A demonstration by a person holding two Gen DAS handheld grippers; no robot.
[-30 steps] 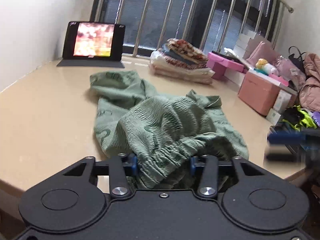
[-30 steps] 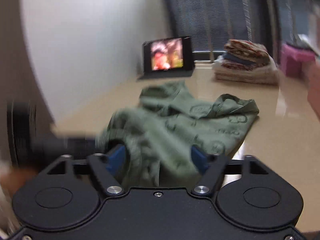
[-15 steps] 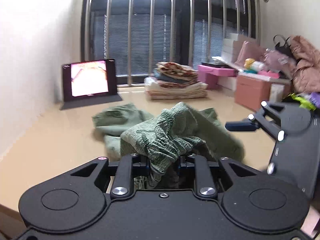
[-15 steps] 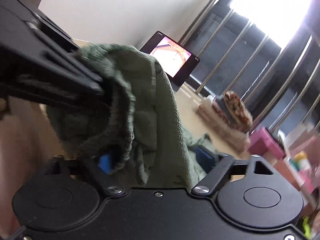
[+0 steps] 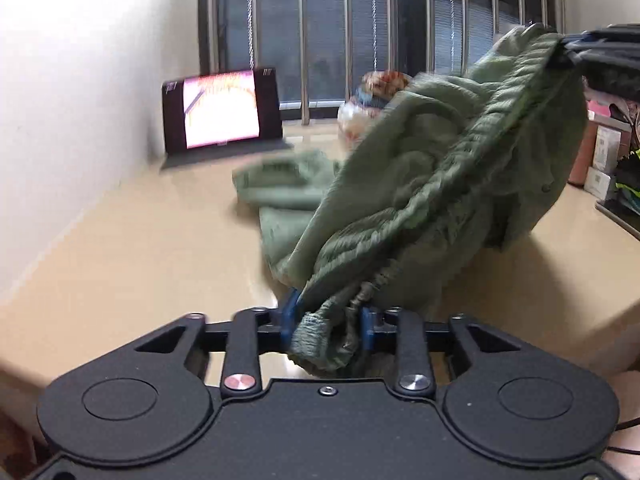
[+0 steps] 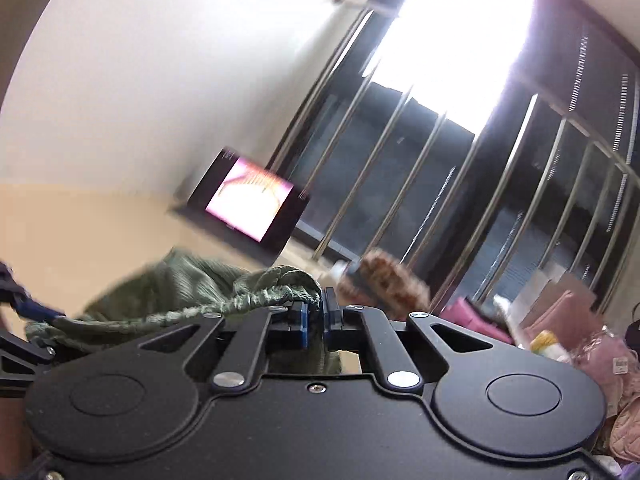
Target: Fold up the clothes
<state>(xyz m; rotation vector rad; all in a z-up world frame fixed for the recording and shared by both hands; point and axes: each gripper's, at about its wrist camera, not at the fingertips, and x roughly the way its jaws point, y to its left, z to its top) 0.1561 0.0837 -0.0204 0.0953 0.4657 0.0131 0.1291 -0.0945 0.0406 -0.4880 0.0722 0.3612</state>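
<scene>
Your left gripper (image 5: 326, 330) clenches a bunched end of the green garment (image 5: 448, 184) between its blue-padded fingers (image 5: 289, 320), which have just been closing further on the cloth. From that grip the elastic band of the garment runs up and to the right in the left wrist view, stretched to the right gripper (image 5: 576, 54) at the top right edge, where the cloth is pinched at its tip. Most of the garment hangs lifted between your two grippers, while its far end still trails on the beige worktop (image 5: 132, 248).

Seen from the right wrist, your right gripper (image 6: 315, 310) has just snapped nearly closed, its fingers (image 6: 303, 326) grasping a knot of gathered green fabric (image 6: 188, 292), and the ruched band leads off to the left toward the other gripper (image 6: 28, 312) at the frame's edge. That view is rolled, so the room tilts.

Behind the garment, a tablet (image 5: 220, 110) with a bright screen stands propped against the white wall, near the barred window (image 5: 360, 28). A stack of folded clothes (image 6: 384, 284) sits on the worktop by the window, blurred and partly hidden by the raised garment. Pink boxes (image 6: 480, 316) and bags crowd the right side.
</scene>
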